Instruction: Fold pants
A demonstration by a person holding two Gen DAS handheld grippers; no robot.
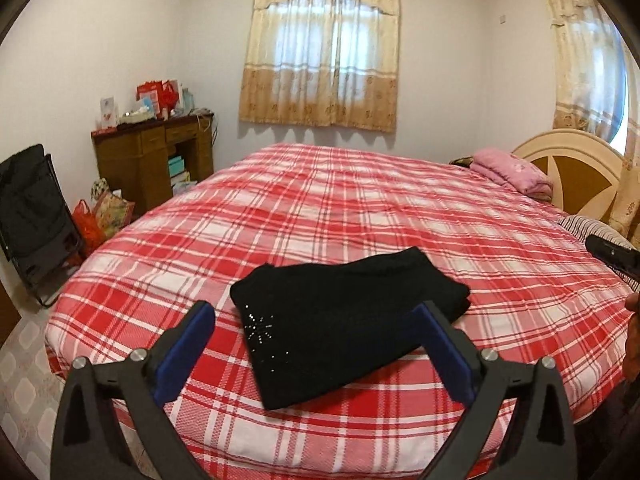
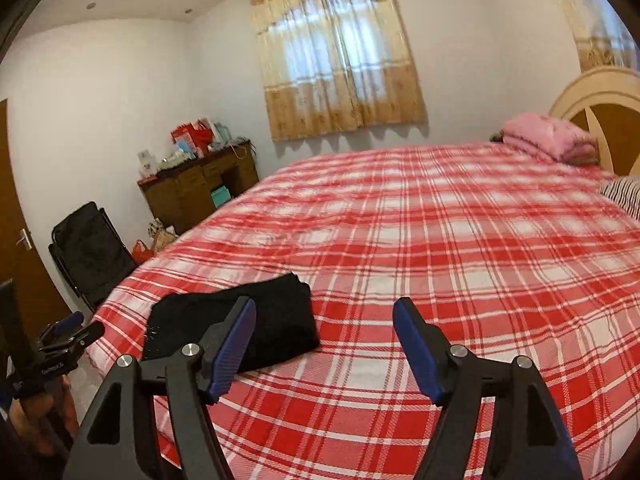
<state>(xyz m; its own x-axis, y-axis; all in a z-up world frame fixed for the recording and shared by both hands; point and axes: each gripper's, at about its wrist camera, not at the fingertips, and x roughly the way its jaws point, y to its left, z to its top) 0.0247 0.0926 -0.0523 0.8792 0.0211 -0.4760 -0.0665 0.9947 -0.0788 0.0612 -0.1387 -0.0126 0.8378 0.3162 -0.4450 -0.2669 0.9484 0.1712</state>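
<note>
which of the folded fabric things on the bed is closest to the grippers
The black pants, folded on the plaid bedspread just beyond the gripper fingers; the pink bundle lies far off by the headboard.

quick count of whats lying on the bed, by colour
black: 1, folded pants
pink: 1, folded quilt by the headboard
striped: 1, pillow at the right edge
total: 3, all on the plaid sheet

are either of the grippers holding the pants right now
No. Both the left gripper and right gripper are open and empty; the folded pants lie free on the bed.
</note>
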